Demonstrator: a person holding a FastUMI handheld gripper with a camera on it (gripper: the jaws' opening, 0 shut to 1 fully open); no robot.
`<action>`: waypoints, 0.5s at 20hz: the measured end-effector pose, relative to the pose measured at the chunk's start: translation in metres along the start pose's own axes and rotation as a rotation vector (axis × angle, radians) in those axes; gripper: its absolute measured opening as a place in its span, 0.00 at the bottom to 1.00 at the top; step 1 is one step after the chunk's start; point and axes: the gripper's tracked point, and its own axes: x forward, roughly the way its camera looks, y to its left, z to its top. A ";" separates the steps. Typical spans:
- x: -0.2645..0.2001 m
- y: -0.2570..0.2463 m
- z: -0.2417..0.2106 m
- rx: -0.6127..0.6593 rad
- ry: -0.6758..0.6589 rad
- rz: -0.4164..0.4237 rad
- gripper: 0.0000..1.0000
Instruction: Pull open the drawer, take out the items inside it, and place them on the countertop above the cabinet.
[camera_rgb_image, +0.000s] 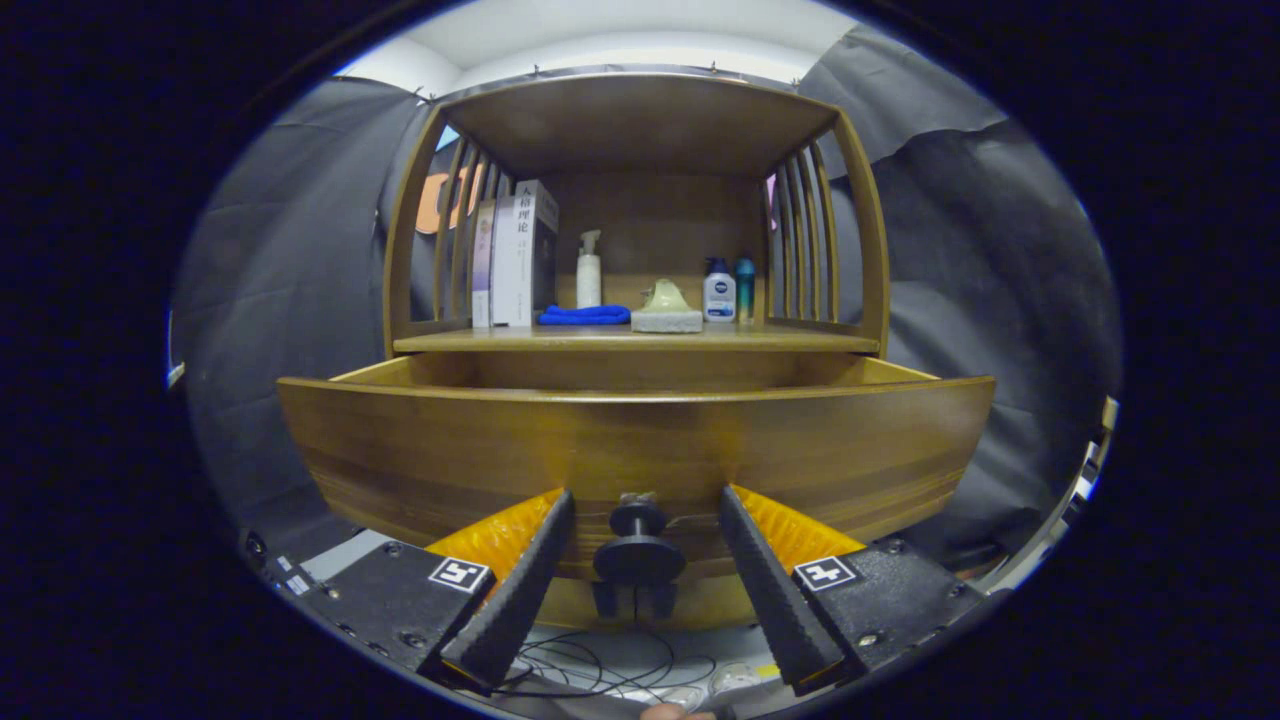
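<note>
Gripper (645, 545) fingers spread apart either side of the dark round knob (638, 545) on the pulled-out wooden drawer (450, 450), not touching it; countertop (640, 341) above holds books (515, 255), blue cloth (585, 315), bottles (718, 292).

Chinese title "人格理论" on the white book's spine (522, 255), printed vertically, on the shelf.

Gripper (640, 560) fingers spread apart

Wooden drawer (640, 440) pulled open, dark knob (638, 540) on front
</note>
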 end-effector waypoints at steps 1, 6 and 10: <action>0.005 -0.001 -0.004 -0.005 0.013 -0.002 0.96; 0.021 0.001 0.002 -0.002 -0.005 -0.004 0.96; 0.039 0.001 0.006 -0.010 0.003 -0.006 0.96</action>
